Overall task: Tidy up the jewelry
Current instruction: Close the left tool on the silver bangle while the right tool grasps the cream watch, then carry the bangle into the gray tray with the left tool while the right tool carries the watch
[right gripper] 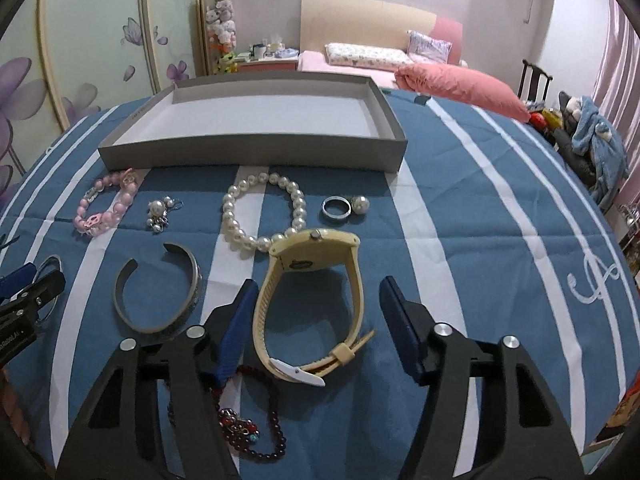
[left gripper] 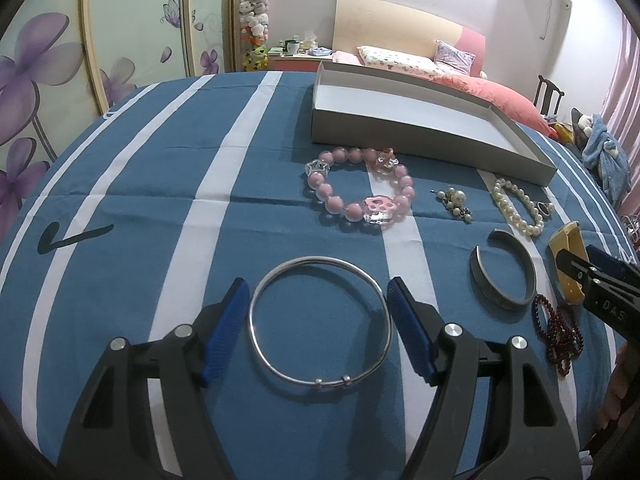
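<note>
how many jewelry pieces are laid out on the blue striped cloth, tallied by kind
Bead bracelets: 3 — pink, pearl, dark red
Metal bangles: 2 — thin ring bangle, open cuff
Watch: 1
Ring: 1
Pearl earring pieces: 2 — cluster, single pearl
Total: 9

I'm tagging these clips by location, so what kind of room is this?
Most likely a bedroom. A bed with pillows stands at the back, a wardrobe with flower-printed sliding doors lines the wall, and a column of plush toys sits beside it.

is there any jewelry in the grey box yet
No, the grey box shows only its bare white floor; the pearl bracelet lies outside it on the cloth.
</note>
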Tool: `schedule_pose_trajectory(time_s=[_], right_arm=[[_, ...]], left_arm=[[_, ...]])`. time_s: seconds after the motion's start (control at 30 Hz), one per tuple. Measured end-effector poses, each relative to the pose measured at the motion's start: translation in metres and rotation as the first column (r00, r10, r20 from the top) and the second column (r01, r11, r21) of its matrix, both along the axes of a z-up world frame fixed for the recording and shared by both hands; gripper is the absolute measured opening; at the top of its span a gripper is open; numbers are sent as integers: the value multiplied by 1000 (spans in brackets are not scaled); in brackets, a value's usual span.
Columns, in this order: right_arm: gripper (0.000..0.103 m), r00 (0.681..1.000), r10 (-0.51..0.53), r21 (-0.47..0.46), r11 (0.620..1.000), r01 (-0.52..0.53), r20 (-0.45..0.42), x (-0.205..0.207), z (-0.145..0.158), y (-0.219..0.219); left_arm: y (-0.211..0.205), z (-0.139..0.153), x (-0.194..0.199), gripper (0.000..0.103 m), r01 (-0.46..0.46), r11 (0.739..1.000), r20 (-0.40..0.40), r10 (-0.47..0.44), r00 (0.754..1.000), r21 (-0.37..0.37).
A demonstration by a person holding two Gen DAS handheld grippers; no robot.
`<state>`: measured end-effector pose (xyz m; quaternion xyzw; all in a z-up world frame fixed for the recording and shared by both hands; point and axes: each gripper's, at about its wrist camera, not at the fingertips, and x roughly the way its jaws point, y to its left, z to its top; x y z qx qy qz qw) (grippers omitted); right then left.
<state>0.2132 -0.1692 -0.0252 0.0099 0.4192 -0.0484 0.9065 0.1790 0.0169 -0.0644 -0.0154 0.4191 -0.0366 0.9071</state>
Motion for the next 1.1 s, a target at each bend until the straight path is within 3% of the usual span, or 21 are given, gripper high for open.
schedule_pose_trajectory(time_s=[0.2, 0.43, 0.5, 0.67, 0.9, 1.1], right_arm=[[57, 1000, 2, 14, 1000, -2, -4, -1, -2, -4], [60, 1000, 10, 5, 1000, -10, -7, 4, -2, -3], [48, 1000, 22, 18, 1000, -22, -6, 4, -2, -5], [42, 999, 30, 48, 998, -30, 14, 1, 1, -9], [42, 994, 39, 61, 997, -45, 106, -6, 17, -13], [42, 973, 49, 23, 998, -56, 227, -6, 42, -13]], left_arm=[[0, 0, 0, 69, 0, 1000, 0, 0, 1000, 1], [-2, 0, 0, 69, 4, 1000, -3, -4, 1000, 11], [-3, 0, 0, 69, 6, 1000, -3, -6, 1000, 12], [-4, 1, 1, 69, 8, 1000, 0, -8, 1000, 3], [-8, 9, 0, 69, 16, 1000, 32, -16, 999, -2], [-12, 37, -1, 69, 21, 1000, 151, -21, 988, -1]])
